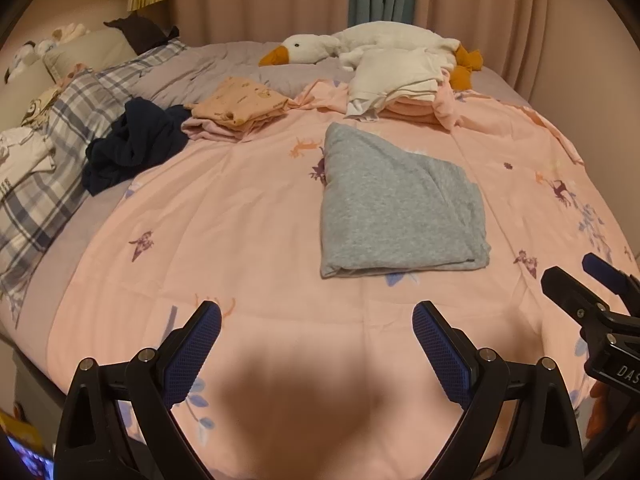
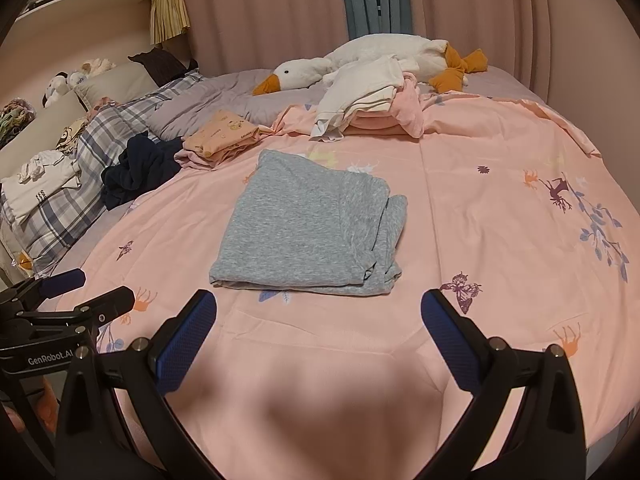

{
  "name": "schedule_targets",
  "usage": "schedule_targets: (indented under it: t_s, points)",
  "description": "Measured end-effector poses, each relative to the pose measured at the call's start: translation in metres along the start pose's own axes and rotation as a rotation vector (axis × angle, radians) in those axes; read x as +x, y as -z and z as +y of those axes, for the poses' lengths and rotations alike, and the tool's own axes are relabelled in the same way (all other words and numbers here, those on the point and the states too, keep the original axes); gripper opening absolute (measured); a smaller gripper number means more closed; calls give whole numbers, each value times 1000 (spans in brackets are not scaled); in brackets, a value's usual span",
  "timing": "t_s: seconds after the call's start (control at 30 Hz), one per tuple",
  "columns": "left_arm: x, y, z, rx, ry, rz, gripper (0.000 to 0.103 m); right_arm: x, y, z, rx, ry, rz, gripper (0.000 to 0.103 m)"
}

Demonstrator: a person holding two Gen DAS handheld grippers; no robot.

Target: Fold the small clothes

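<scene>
A grey garment [image 1: 396, 208] lies folded into a rough rectangle on the pink printed quilt [image 1: 248, 208]; it also shows in the right wrist view [image 2: 304, 224]. My left gripper [image 1: 316, 340] is open and empty, held above the quilt short of the garment's near edge. My right gripper [image 2: 318, 328] is open and empty, also just short of the near edge. Each gripper shows at the side of the other's view, the right one [image 1: 588, 280] and the left one [image 2: 84, 288].
A dark navy garment [image 1: 132, 144] lies crumpled at the left. A folded peach stack [image 1: 240, 106] and a white and pink pile [image 1: 400, 80] sit at the back. A plush goose [image 1: 360, 44] lies behind them. Plaid pillows [image 1: 48, 168] are at the left, curtains behind.
</scene>
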State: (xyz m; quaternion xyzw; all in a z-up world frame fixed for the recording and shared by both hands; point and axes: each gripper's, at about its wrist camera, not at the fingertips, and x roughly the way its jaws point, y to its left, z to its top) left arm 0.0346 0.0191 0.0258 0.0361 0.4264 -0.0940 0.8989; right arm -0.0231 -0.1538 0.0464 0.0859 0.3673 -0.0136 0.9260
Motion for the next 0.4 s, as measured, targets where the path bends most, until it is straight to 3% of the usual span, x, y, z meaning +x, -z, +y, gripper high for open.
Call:
schedule_targets:
  t_s: [0.4]
  points:
    - [-2,-3,1,-14,-1,-9,96,-2,1,4,9,-6,-2,103]
